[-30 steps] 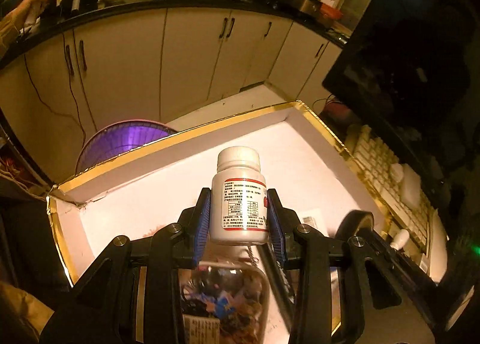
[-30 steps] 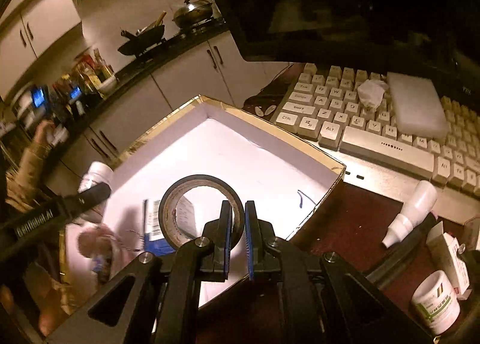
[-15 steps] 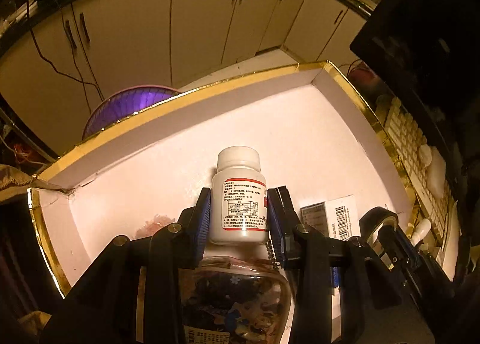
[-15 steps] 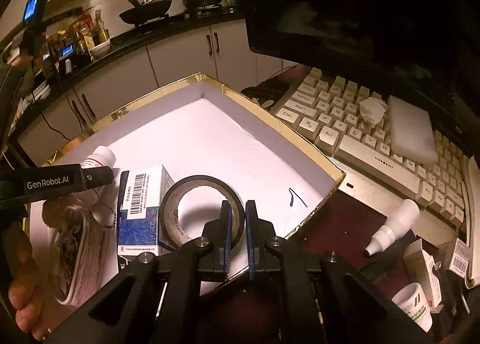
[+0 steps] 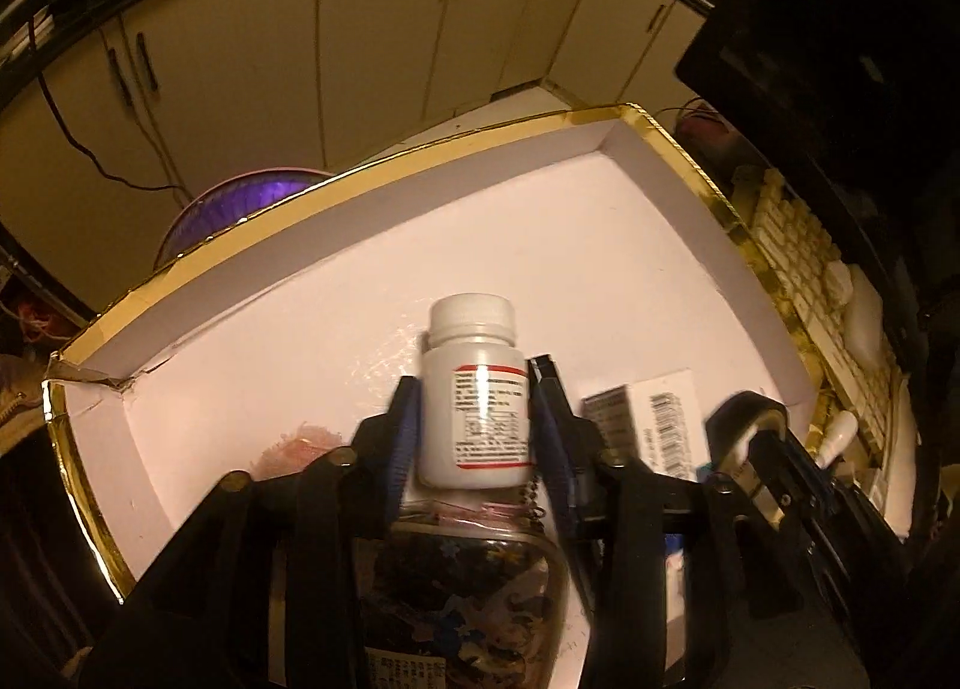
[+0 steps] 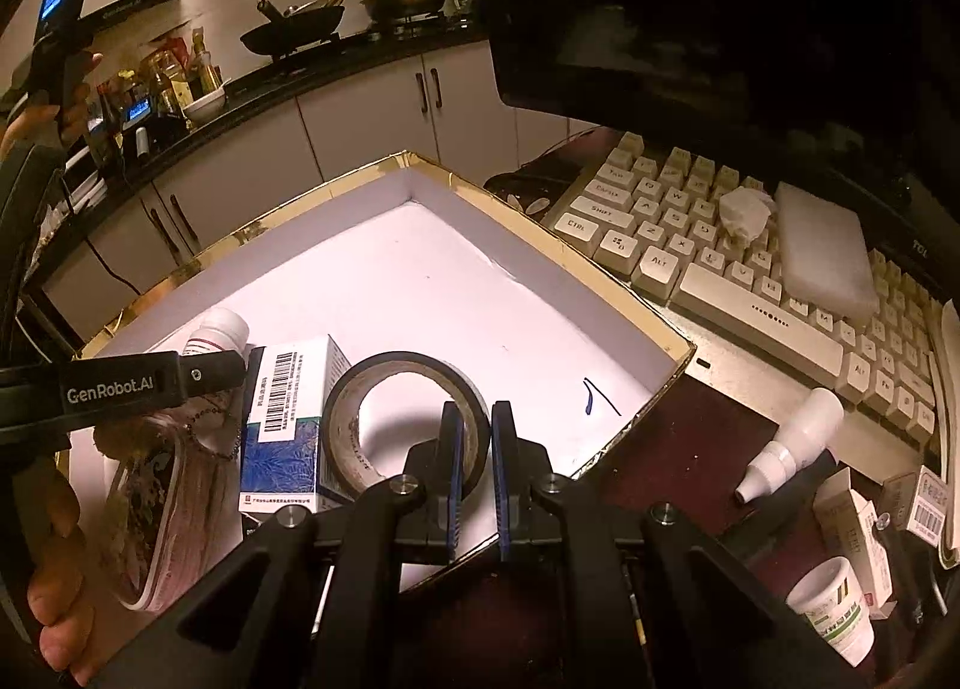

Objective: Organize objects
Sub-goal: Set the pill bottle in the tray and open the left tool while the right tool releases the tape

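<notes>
Left wrist view: the left tongs are clamped on a white pill bottle, upright above the gold-rimmed box. Below lies a patterned pouch, partly hidden by the tongs.

Right wrist view: the right tongs pinch a tape roll over the box, beside a barcoded carton. On the tabletop, a keyboard and a dropper bottle.

Left black two-finger gripper clamped on white plastic pill bottle, right black two-finger gripper pinched on black tape roll rim
</notes>
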Demonstrator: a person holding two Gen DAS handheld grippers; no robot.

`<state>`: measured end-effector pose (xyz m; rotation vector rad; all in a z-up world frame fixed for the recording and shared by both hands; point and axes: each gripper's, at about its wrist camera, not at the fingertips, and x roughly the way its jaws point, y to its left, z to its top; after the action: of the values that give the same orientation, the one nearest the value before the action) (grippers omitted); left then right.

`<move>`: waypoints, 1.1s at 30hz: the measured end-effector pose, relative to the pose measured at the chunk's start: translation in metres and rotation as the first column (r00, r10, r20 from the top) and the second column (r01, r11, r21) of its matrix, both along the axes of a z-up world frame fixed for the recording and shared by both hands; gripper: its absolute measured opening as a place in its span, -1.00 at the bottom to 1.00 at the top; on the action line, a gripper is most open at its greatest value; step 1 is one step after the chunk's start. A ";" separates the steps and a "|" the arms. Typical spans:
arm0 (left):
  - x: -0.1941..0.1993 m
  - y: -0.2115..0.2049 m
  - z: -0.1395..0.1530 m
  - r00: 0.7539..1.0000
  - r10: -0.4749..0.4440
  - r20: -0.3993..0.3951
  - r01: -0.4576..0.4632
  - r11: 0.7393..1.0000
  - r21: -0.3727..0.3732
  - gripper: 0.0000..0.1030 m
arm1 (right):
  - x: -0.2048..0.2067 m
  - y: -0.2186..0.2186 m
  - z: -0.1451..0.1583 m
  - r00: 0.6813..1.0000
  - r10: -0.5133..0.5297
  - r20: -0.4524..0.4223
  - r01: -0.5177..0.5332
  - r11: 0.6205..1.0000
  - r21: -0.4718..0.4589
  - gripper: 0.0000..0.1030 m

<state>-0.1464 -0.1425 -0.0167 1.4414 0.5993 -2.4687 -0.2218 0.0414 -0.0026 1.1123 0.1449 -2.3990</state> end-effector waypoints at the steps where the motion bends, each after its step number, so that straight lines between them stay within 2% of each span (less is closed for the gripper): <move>1: 0.001 0.001 0.002 1.000 -0.006 -0.010 0.006 1.000 0.001 -0.11 | 0.000 0.000 0.000 1.000 0.000 0.003 0.000 1.000 -0.006 -0.85; 3: 0.003 0.003 0.006 0.999 -0.016 -0.035 0.015 1.000 -0.004 -0.09 | -0.002 0.002 0.000 1.000 0.001 0.018 -0.001 1.000 -0.026 -0.80; 5: 0.006 0.004 0.010 0.998 -0.024 -0.056 0.023 1.000 -0.008 0.04 | -0.004 0.006 0.000 0.999 0.012 0.050 -0.008 0.996 -0.089 -0.63; 7: 0.009 0.004 0.012 0.997 -0.023 -0.078 0.023 1.000 -0.006 0.13 | -0.005 0.009 0.001 0.997 0.024 0.071 -0.013 0.989 -0.144 -0.29; 10: 0.012 0.003 0.015 0.995 -0.015 -0.098 0.016 1.000 0.005 0.14 | -0.001 0.008 0.005 0.999 0.022 0.045 -0.015 0.988 -0.156 -0.05; 24: 0.014 0.005 0.017 0.995 -0.009 -0.100 0.008 1.000 -0.015 0.14 | -0.002 0.010 0.006 0.999 0.013 0.031 -0.008 0.987 -0.159 -0.04; 33: 0.023 0.010 0.027 0.987 -0.006 -0.158 0.006 1.000 -0.005 0.14 | 0.001 0.014 0.015 0.999 0.028 0.018 -0.024 0.980 -0.198 -0.04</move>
<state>-0.1237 -0.1320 0.0105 1.2557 0.6194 -2.6042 -0.2204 0.0553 0.0122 1.0366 -0.0843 -2.3197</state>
